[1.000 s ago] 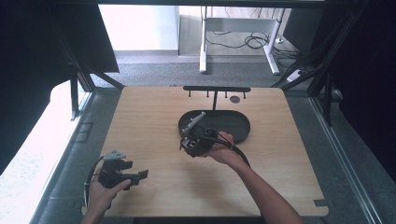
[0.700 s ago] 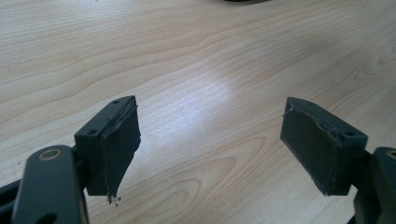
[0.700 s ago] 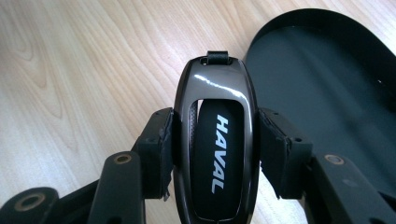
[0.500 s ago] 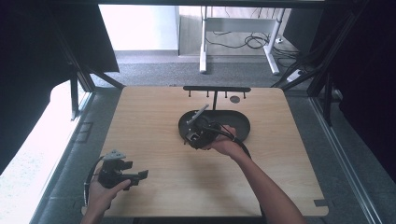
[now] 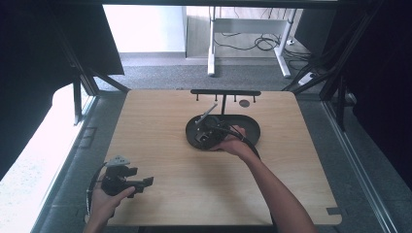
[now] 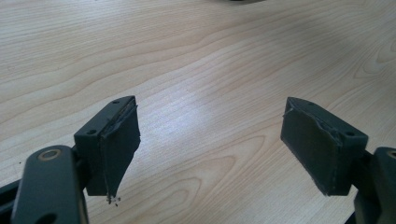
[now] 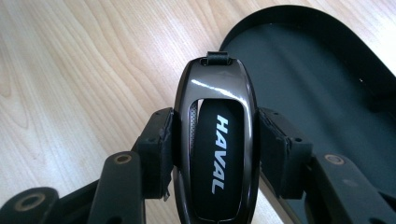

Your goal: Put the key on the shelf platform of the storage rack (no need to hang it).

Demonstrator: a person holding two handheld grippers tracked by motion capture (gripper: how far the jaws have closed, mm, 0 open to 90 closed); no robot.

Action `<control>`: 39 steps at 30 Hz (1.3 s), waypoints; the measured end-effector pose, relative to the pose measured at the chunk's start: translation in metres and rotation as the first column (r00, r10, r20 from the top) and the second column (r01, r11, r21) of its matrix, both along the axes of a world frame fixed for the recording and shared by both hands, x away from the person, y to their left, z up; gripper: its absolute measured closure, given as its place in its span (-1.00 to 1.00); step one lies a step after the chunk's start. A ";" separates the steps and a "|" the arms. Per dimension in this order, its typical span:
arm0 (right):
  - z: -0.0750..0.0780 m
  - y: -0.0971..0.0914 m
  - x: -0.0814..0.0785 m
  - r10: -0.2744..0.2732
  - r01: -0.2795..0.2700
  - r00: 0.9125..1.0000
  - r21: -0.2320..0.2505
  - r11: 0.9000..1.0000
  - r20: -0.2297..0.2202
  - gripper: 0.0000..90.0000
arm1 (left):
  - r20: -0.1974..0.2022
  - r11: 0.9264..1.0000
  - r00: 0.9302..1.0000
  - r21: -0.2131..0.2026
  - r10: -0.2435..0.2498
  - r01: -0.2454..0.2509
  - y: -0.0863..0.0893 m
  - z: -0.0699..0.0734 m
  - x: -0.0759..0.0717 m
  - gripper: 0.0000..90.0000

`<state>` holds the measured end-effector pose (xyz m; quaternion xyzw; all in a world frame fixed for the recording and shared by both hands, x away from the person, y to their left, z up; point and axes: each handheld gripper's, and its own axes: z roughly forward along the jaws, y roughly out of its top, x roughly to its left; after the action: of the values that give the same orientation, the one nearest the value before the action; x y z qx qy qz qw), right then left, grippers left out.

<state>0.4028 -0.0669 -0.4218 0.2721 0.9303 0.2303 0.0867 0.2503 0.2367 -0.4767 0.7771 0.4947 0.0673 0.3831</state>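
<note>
From the high view, the right gripper (image 5: 206, 132) sits over the left end of the black oval tray (image 5: 248, 124), which lies on the far half of the wooden table (image 5: 194, 184). The person's right hand (image 5: 232, 144) wraps the gripper from the near side. Behind the tray stands a thin black rack (image 5: 225, 92), close to the table's far edge. Something is between the jaws here, though at this size it's hard to tell what. Over at the near left corner, the left gripper (image 5: 143, 182) rests in the left hand (image 5: 104, 201), just inside the table's left edge. Wide bare wood lies between the two grippers, and more to the right of the tray.

Left gripper view now: jaws spread wide, nothing between the pads (image 6: 119, 144), only plain tabletop ahead with open room in every direction.

Right gripper view: there it is, a glossy dark key fob (image 7: 217, 140) with white HAVAL lettering, clamped by its two long sides between the pads (image 7: 161, 147). The fob's tip reaches the tray's rim (image 7: 327, 23) on its curved end; the tray floor spreads to the right, and bare wood runs off to the left.
</note>
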 end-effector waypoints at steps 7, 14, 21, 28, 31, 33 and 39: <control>-0.001 -0.004 0.010 -0.017 0.017 1.000 0.005 1.000 0.001 0.08 | 0.000 1.000 1.000 -0.001 0.001 -0.001 0.001 0.000 0.000 -0.56; -0.004 -0.009 0.020 -0.037 0.037 0.999 0.019 0.999 0.003 0.08 | 0.000 1.000 1.000 0.001 -0.003 0.003 0.000 0.001 0.000 -0.56; -0.010 -0.016 0.032 -0.058 0.058 0.998 0.017 0.998 -0.001 0.08 | 0.002 1.000 1.000 -0.001 0.002 -0.002 0.002 0.002 -0.001 -0.56; -0.019 -0.020 0.041 -0.083 0.083 0.997 0.002 0.997 -0.006 0.08 | 0.003 1.000 1.000 0.000 0.001 -0.001 0.002 0.001 0.000 -0.56; -0.025 -0.022 0.044 -0.081 0.081 0.997 -0.014 0.997 -0.005 0.08 | 0.001 1.000 1.000 -0.002 0.001 -0.001 0.002 0.001 -0.001 -0.56; -0.031 -0.025 0.046 -0.092 0.092 0.996 -0.028 0.995 -0.012 0.08 | 0.001 1.000 1.000 -0.002 0.000 0.000 0.003 0.001 0.000 -0.56; -0.043 -0.034 0.054 -0.124 0.123 0.992 -0.037 0.992 -0.022 0.08 | -0.005 1.000 1.000 0.001 -0.004 0.004 0.001 0.000 0.000 -0.56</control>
<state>0.4567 -0.1004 -0.4643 0.3305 0.9165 0.2048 0.0943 0.2500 0.2376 -0.4763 0.7786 0.4939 0.0649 0.3817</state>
